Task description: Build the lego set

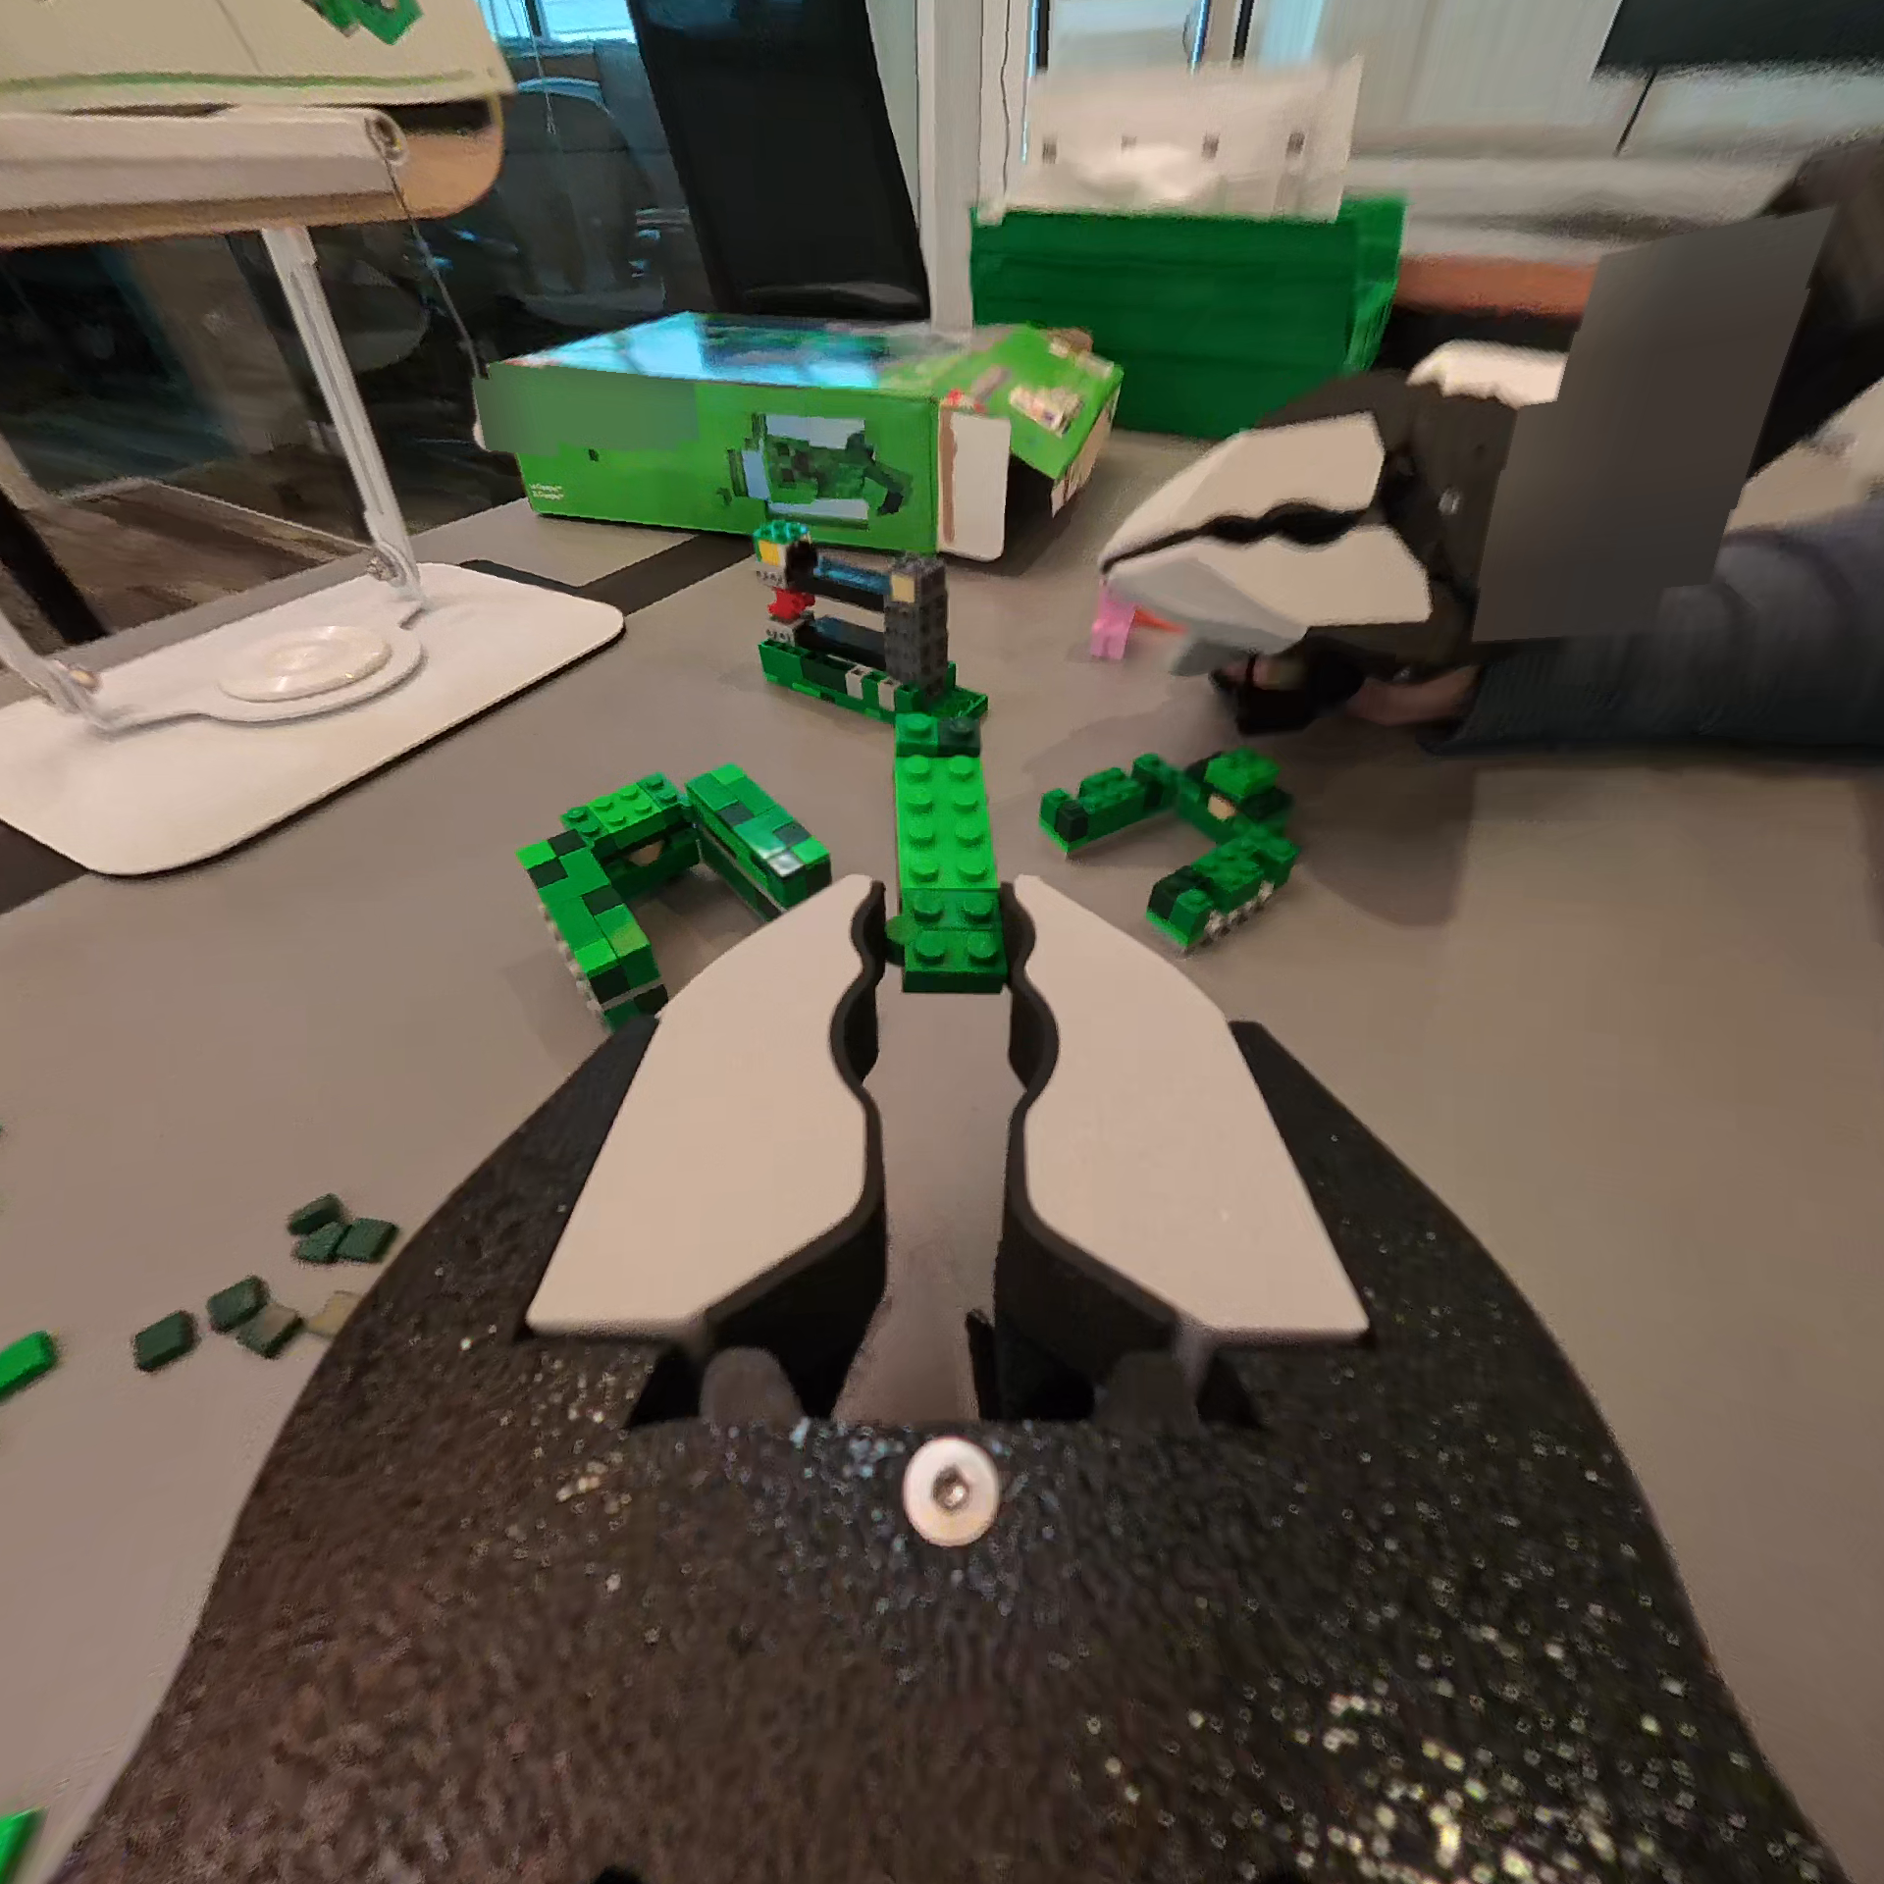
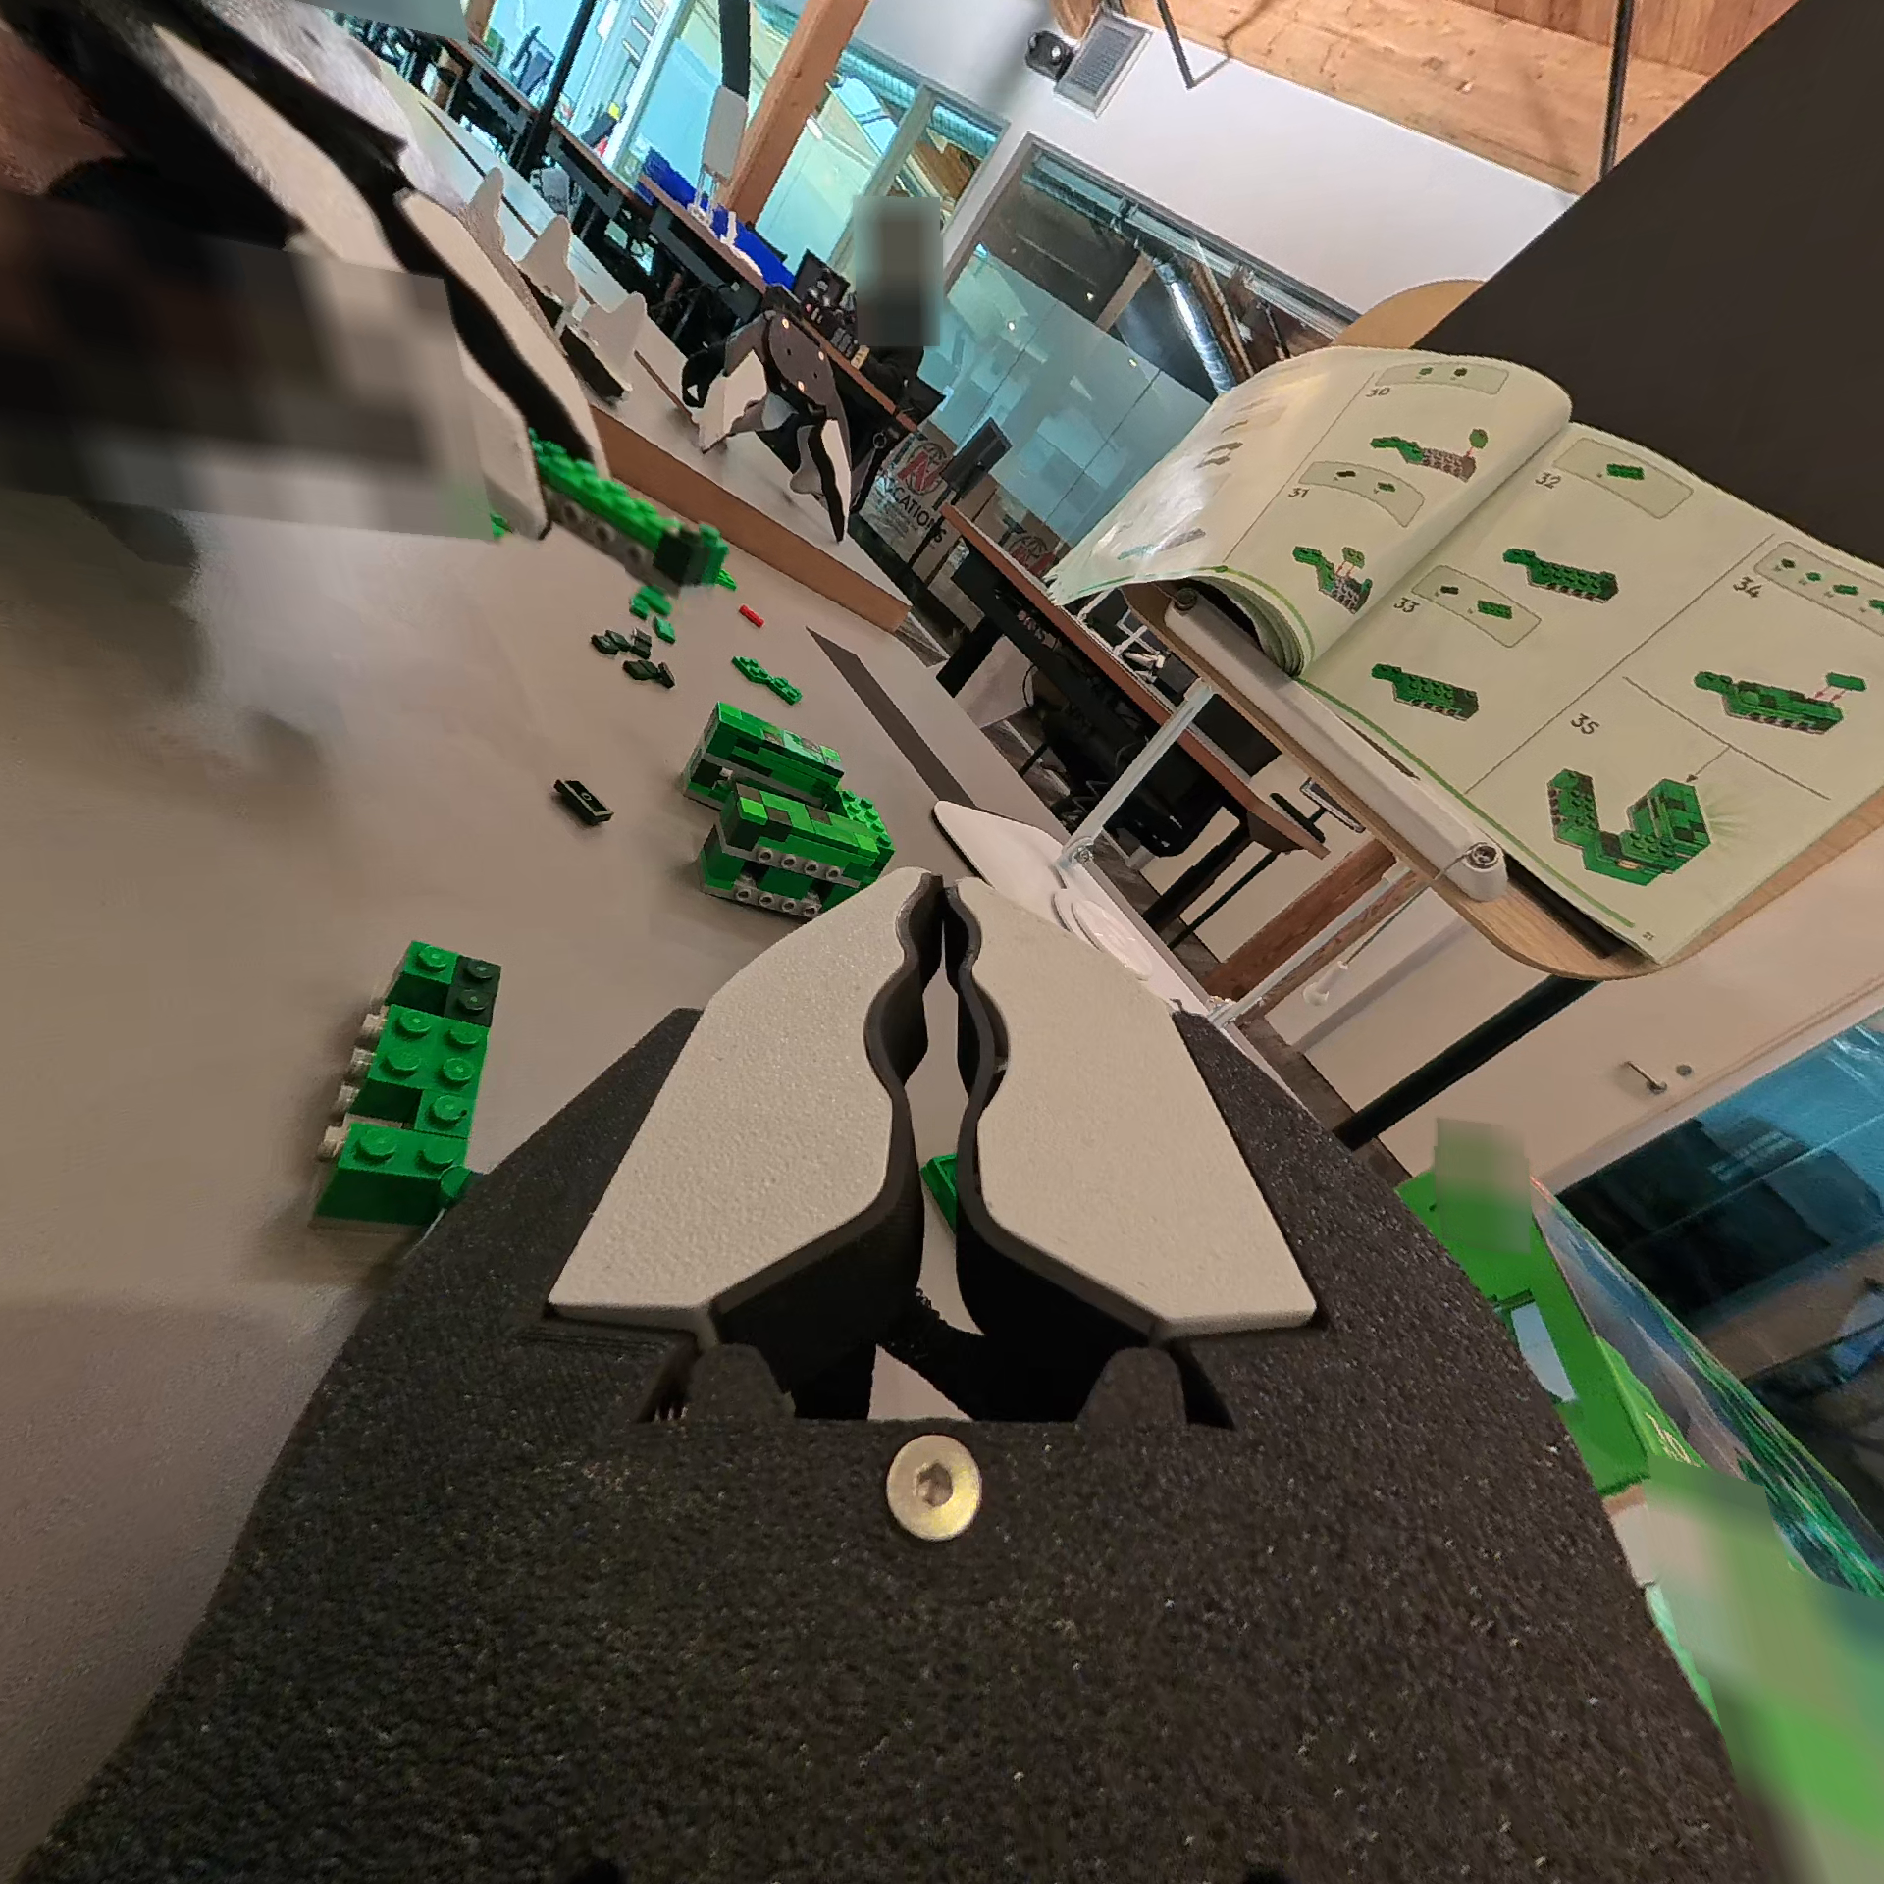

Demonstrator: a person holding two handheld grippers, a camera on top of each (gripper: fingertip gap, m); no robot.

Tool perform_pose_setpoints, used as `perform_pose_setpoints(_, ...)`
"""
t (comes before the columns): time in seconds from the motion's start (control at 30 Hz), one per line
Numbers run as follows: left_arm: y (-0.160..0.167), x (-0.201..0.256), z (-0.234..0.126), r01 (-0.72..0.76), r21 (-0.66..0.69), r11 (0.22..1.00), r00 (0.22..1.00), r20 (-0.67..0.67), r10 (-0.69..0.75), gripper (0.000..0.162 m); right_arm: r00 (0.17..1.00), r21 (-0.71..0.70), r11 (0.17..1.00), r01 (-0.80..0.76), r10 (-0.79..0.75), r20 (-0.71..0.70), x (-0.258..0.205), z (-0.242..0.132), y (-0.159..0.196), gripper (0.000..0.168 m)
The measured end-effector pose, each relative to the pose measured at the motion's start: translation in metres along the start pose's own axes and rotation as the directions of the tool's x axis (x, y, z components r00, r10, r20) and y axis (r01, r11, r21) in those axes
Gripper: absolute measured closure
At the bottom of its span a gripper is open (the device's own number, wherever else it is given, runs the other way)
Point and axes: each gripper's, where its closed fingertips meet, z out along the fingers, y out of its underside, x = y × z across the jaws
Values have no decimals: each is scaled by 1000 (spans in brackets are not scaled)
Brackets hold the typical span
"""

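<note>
The left gripper [image 1: 943, 918] pinches the near end of a long green strip [image 1: 943, 826] lying on the grey table [image 1: 1427, 1121]. The right gripper [image 2: 943, 902] hovers closed and empty. Lifting by one end could snap the strip's joints.

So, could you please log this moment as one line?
left gripper: closed on green brick strip | right gripper: shut, empty, above table | booklet: open

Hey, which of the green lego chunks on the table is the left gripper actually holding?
The long straight green strip, its near end between the left gripper fingers. The two bent green pieces, left and right, lie untouched.
</note>
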Motion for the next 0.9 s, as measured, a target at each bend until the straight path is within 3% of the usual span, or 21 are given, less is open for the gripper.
perform_pose_setpoints(0.1, -14, -4, -10, 212, 112, 971, 974, -112, -199, 141, 1000, -2, 1000, -6, 6, -4, 1, 0, 1, 168)
perform_pose_setpoints(0.27, -25, -17, -26, 507, 199, 839, 846, -298, -441, 141, 1000, 3, 1000, -9, 9, 0, 1, 0, 0, 168)
perform_pose_setpoints(0.9, -25, -24, -30, 573, 214, 791, 806, -324, -496, 141, 1000, -1, 1000, -2, 2, 1, 0, 0, 0, 168)
